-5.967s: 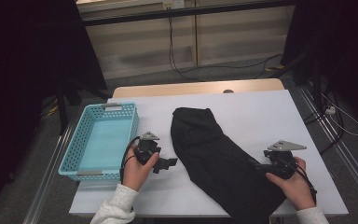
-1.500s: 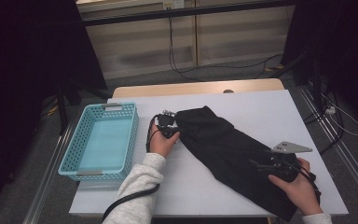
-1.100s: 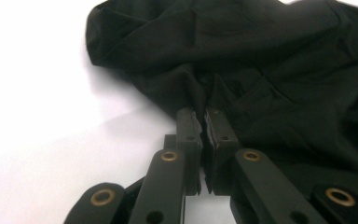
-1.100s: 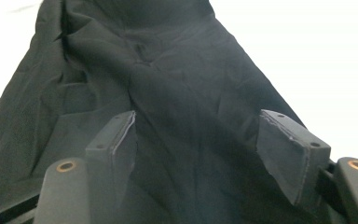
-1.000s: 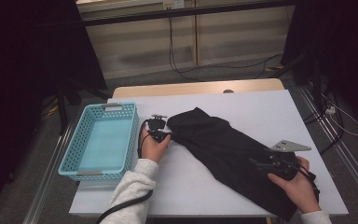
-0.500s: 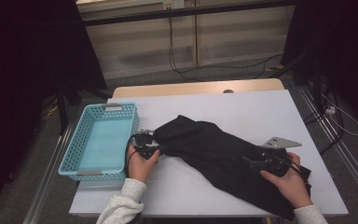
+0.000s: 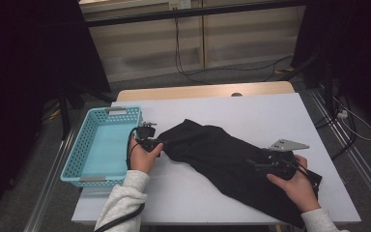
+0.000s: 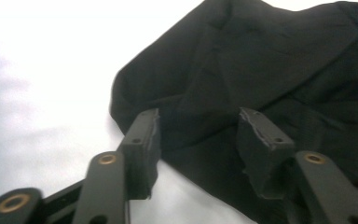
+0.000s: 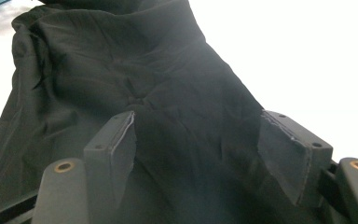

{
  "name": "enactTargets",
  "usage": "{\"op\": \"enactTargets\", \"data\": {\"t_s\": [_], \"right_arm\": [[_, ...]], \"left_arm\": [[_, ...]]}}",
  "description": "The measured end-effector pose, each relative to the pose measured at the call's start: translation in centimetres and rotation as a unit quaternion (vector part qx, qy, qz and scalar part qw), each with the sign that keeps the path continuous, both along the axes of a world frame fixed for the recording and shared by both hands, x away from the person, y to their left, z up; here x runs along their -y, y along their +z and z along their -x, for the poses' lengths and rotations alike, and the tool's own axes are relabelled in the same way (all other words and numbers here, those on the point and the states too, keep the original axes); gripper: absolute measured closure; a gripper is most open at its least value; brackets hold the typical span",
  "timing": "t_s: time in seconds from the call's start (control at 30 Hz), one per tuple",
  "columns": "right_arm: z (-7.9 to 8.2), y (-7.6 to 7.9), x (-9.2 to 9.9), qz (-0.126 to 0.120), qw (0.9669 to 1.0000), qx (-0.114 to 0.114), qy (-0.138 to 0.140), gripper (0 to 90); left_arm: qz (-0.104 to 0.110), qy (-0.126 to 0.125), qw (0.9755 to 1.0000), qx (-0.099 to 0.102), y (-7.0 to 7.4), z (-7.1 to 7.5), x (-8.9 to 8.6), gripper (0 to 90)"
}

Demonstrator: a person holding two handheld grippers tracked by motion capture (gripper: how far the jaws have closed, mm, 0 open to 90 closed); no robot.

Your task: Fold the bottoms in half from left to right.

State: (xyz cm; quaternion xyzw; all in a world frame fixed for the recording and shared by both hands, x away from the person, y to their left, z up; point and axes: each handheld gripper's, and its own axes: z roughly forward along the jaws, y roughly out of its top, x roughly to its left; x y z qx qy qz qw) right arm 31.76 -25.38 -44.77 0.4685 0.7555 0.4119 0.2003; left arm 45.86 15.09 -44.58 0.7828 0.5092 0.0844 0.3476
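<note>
A white bench (image 7: 222, 113) stands in a dim room, with a pale wall and dangling cables behind it and grey floor around. A black cloth (image 7: 222, 154) lies slantwise across the bench from its middle to the near right corner, and a blue basket (image 7: 84, 162) sits apart at the bench's left edge. The left gripper (image 7: 157, 144) is at the cloth's left end, its jaws just opened and apart with cloth between the pads but not pinched; the right gripper (image 7: 258, 165) rests over the cloth's right part, jaws spread with no grip
</note>
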Motion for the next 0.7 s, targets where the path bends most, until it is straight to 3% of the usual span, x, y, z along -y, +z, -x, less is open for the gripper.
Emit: {"op": "enactTargets", "data": {"t_s": [0.27,0.47,0.7], "right_arm": [[0.3,0.0,0.7,-0.001,1.0000,0.000,-0.006,28.4],[0.5,-0.1,1.0,-0.001,1.0000,-0.001,-0.009,28.2],[0.6,0.1,0.7,-0.001,1.0000,0.000,-0.006,28.1]], "left_arm": [[0.000,0.000,1.0000,0.005,1.1,-2.1,0.0,55.4],[0.000,-0.011,0.9999,0.009,1.2,-1.7,0.1,52.9],[-0.013,-0.022,0.9997,-0.001,-0.2,-1.5,0.4,53.8]]}}
